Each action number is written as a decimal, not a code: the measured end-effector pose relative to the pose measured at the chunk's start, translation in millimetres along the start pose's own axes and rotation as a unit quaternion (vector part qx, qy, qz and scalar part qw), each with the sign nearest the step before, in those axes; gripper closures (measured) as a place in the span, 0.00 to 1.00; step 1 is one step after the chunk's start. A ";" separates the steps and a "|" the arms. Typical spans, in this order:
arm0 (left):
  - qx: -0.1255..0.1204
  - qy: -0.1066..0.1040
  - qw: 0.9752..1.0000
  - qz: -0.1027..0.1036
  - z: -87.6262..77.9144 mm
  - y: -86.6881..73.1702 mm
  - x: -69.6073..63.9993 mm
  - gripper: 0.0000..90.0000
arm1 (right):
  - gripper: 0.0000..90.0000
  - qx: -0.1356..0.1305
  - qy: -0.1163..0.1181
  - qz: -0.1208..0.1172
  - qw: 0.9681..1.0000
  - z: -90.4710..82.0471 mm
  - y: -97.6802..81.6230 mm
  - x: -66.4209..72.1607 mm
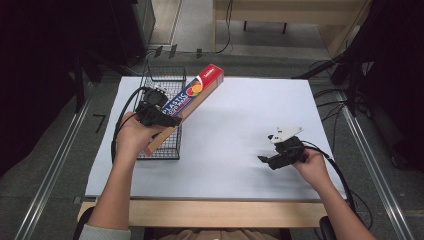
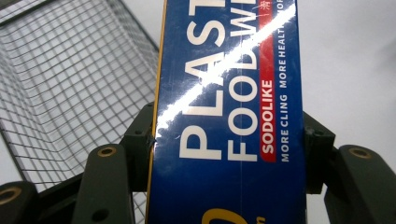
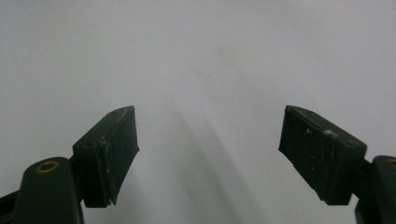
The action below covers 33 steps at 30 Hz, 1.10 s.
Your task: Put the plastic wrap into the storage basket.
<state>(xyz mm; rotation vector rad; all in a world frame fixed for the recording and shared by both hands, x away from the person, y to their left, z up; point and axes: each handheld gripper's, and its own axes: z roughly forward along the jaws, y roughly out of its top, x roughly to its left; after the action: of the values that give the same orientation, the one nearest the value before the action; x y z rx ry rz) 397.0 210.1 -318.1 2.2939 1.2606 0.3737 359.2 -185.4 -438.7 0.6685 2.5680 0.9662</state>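
A long blue and red box of plastic food wrap [image 1: 192,96] slants up and away over the right side of a black wire basket [image 1: 161,86]. My left gripper [image 1: 172,121] is shut on the box near its lower half. In the left gripper view the box [image 2: 229,116] sits clamped between both jaws, with the wire basket [image 2: 60,88] to its left. My right gripper [image 1: 261,159] hovers over the white table sheet at the right, open. In the right gripper view its fingertips [image 3: 116,140] stand wide apart with nothing between them.
A white sheet [image 1: 235,115] covers the table. A wooden front edge [image 1: 220,212] runs along the near side. Metal rails [image 1: 370,160] flank the table, and cables [image 1: 330,95] lie at the right.
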 end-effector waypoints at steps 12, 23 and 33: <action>0.018 0.085 0.992 -0.088 14.9 8.6 30.7 0.44 | 0.22 0.008 -0.011 -0.002 1.000 1.2 -0.7 -1.6; 0.028 0.119 0.980 -0.155 24.5 11.7 47.4 0.44 | 0.22 0.007 -0.013 -0.003 1.000 1.2 -0.6 -1.6; 0.043 0.131 0.973 -0.183 40.5 12.4 52.2 0.44 | 0.22 0.008 -0.015 -0.007 1.000 1.5 -0.7 -1.0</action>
<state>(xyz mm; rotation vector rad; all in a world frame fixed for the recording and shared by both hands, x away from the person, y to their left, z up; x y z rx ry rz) 452.4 237.0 -345.3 2.0670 1.8251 0.5088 360.5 -185.5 -440.2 0.6643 2.5541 0.9249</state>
